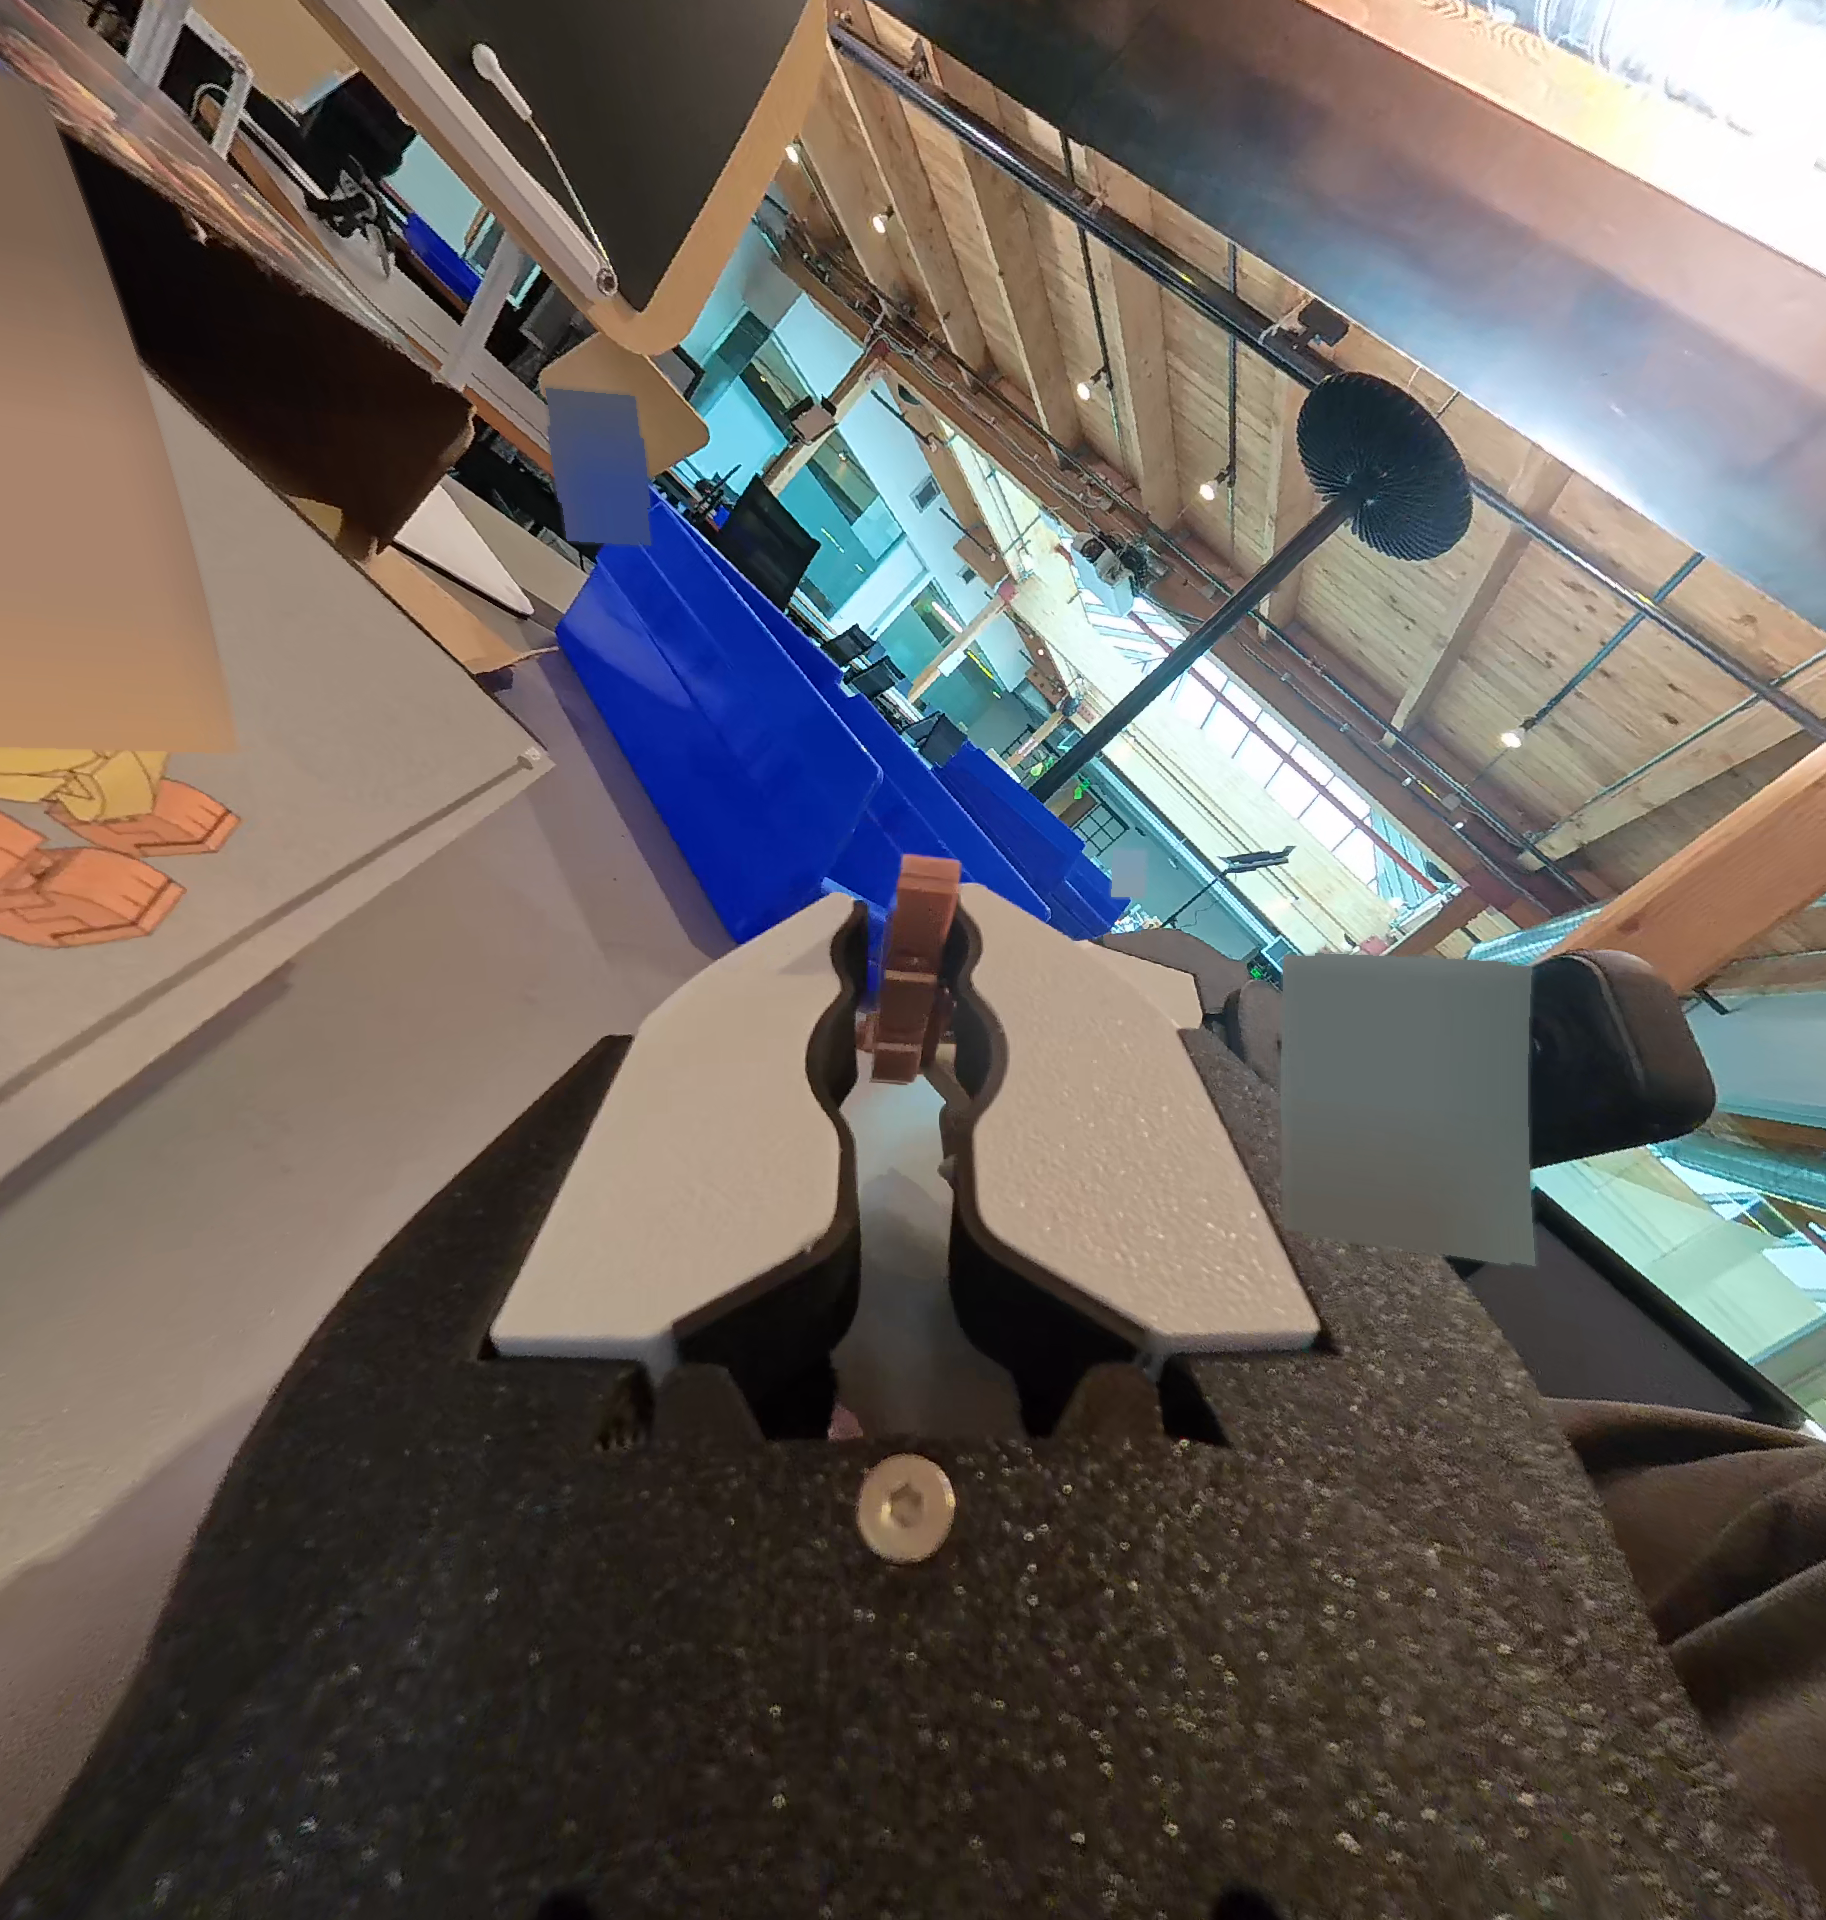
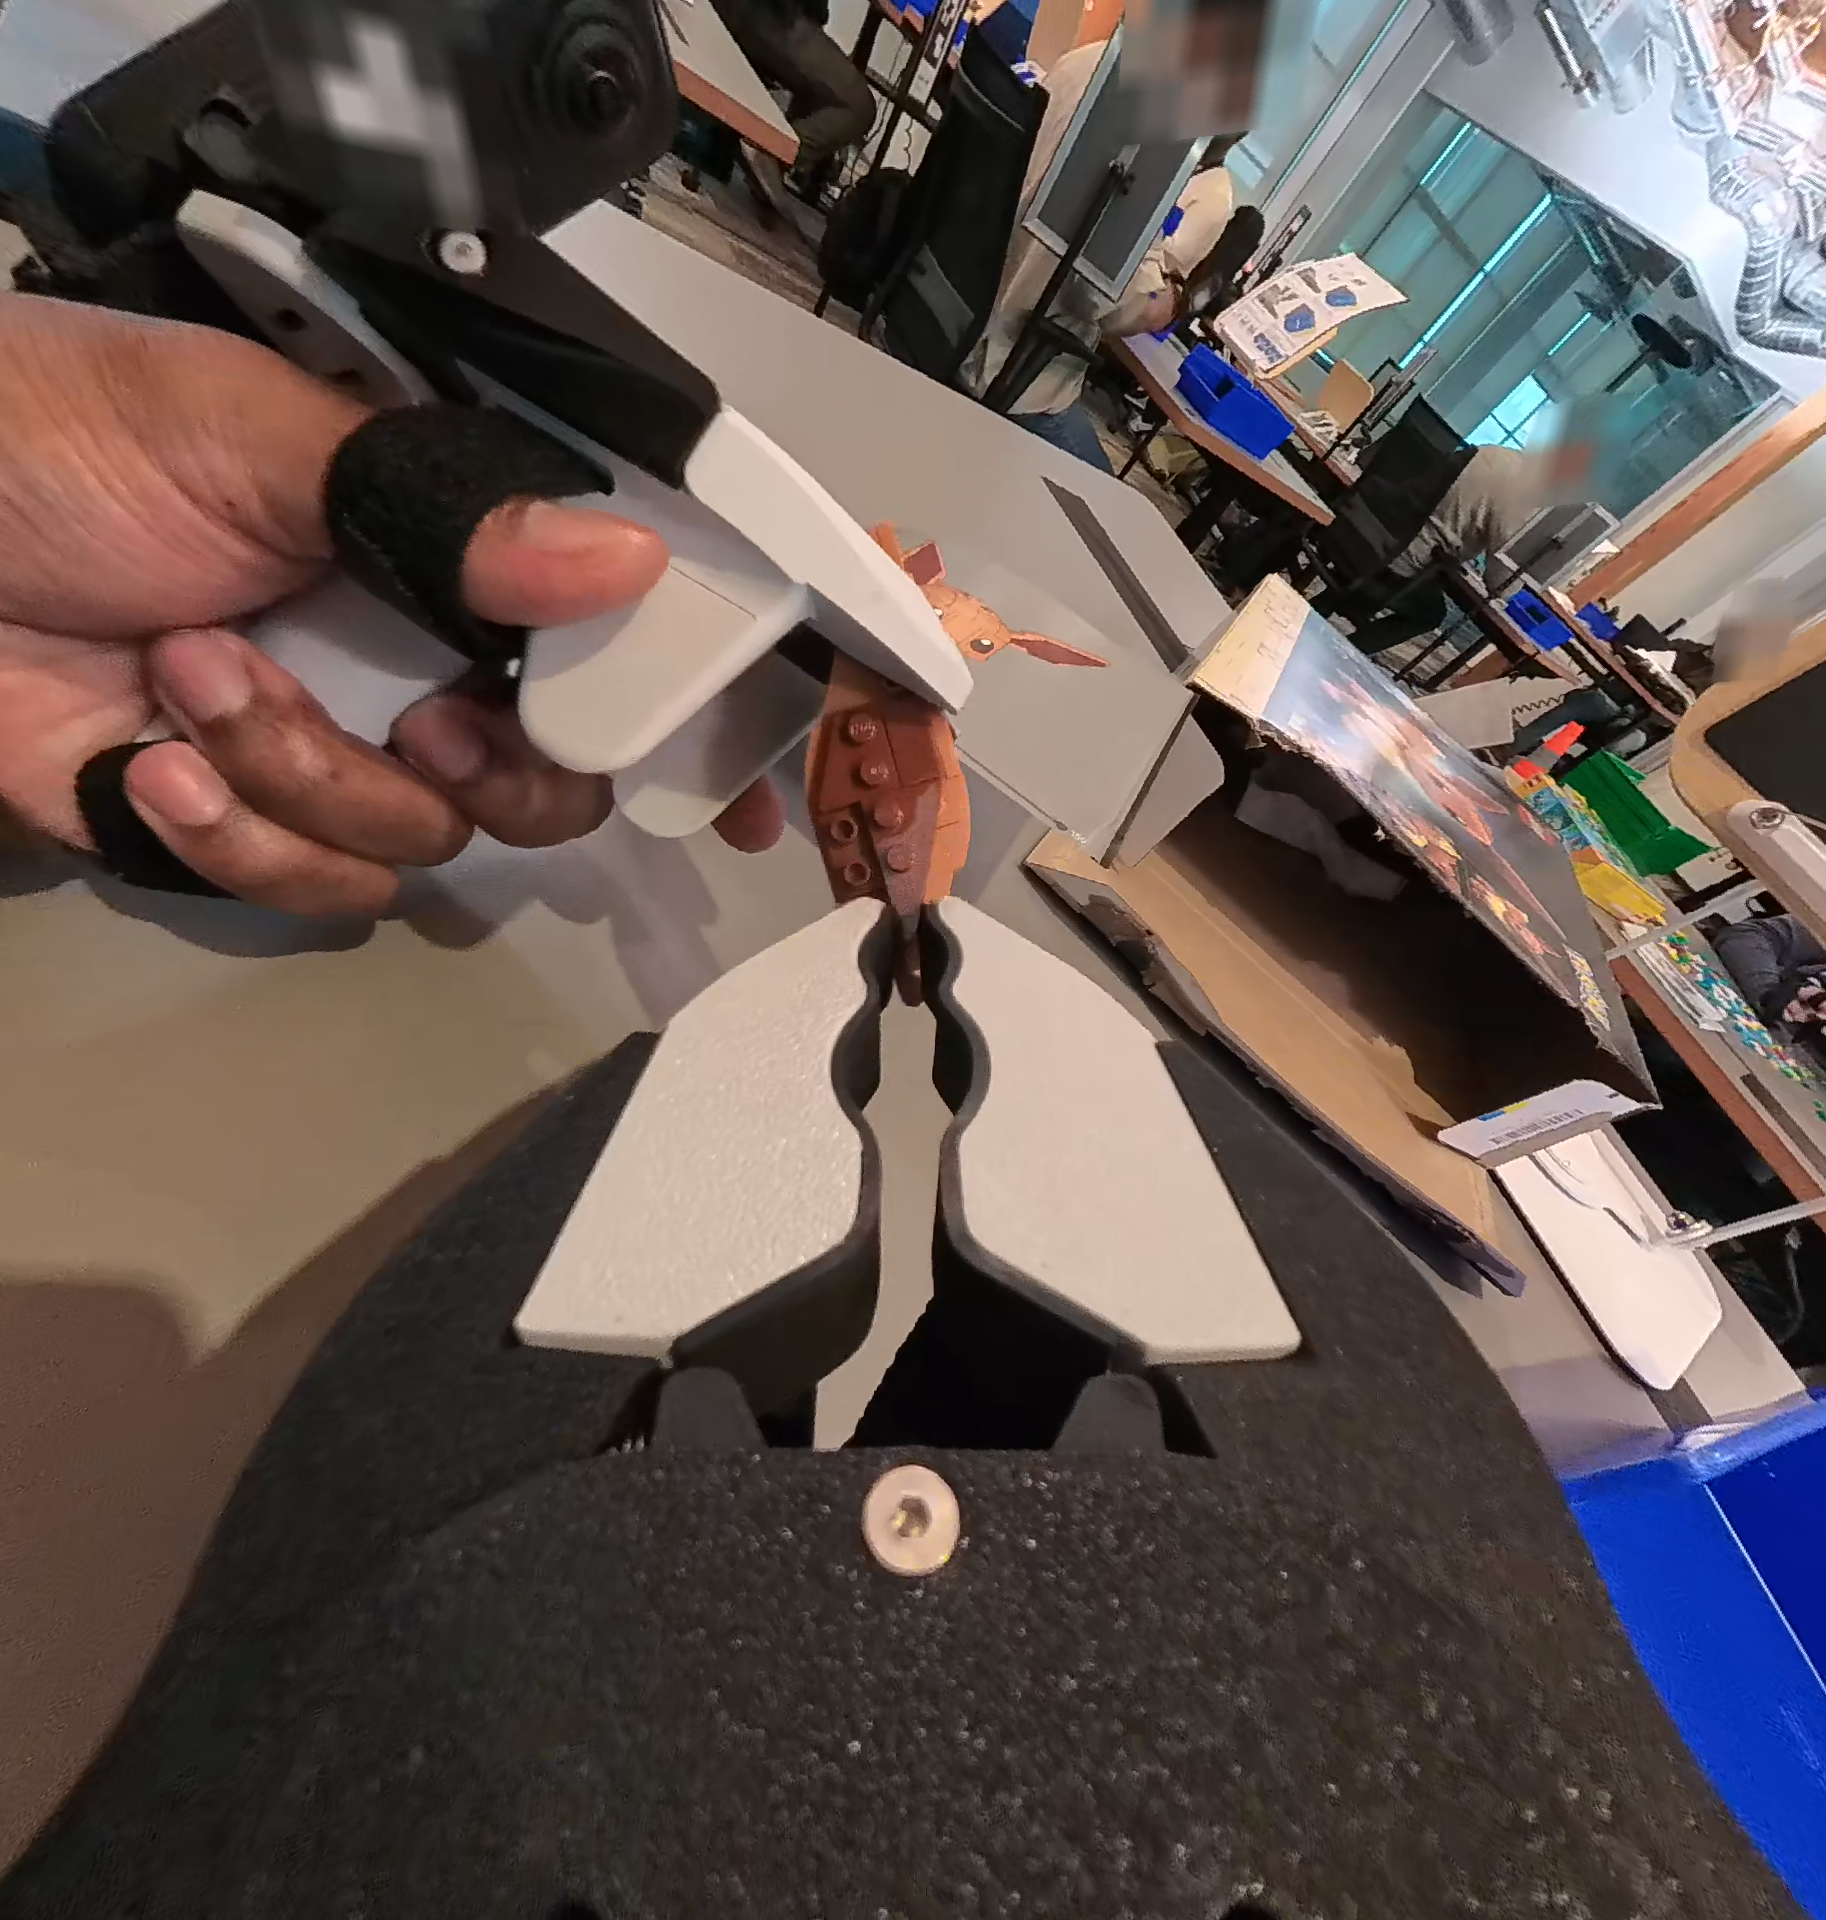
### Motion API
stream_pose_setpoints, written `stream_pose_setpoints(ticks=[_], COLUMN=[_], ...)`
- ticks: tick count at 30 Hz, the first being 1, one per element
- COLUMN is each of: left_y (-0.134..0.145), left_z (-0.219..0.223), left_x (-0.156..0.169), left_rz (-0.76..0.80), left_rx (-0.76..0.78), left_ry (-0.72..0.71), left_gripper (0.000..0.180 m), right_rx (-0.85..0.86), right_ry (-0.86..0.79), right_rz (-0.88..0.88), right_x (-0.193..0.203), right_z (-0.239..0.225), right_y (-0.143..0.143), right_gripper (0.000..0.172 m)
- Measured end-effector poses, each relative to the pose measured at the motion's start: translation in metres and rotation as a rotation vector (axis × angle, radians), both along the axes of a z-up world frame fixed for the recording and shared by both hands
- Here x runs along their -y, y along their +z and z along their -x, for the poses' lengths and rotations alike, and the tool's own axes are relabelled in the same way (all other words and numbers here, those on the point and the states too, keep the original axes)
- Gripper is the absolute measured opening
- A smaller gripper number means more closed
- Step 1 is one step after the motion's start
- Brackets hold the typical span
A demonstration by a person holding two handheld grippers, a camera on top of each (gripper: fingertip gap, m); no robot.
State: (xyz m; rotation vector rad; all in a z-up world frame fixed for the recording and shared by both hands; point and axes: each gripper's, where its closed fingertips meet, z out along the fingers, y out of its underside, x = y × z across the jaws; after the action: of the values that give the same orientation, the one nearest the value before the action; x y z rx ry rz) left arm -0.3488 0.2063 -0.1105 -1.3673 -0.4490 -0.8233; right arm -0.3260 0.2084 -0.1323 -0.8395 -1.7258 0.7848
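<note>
Right now both grippers grip one brown brick assembly (image 2: 883,800) in the air above the grey table (image 2: 213,1039). Narrowly parted, the left gripper (image 1: 907,971) pinches its upper end, while the right gripper (image 2: 907,951), nearly closed, nips its thin lower tip. An open cardboard box (image 2: 1408,935) lies near on the right.

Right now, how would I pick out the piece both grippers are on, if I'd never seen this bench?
Start at the grey table beside the torn cardboard box. Above it the left gripper and right gripper meet tip to tip. Between them hangs the brown studded brick assembly, the only thing off the table.
</note>
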Motion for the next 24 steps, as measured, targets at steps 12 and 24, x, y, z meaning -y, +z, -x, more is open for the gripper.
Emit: stream_pose_setpoints(ticks=[12, 24], left_y=[0.001, 0.002], left_z=[0.003, -0.015], left_x=[0.001, -0.002], left_rz=[-0.01, -0.01], left_rx=[0.044, 0.029], left_ry=[-0.013, -0.11], left_gripper=[0.025, 0.026], right_rx=[-0.029, -0.046], right_ry=[0.004, 0.018], right_rz=[0.013, 0.059], right_x=[0.002, 0.003], right_z=[-0.001, -0.002], right_y=[0.006, 0.012], right_gripper=[0.004, 0.003])
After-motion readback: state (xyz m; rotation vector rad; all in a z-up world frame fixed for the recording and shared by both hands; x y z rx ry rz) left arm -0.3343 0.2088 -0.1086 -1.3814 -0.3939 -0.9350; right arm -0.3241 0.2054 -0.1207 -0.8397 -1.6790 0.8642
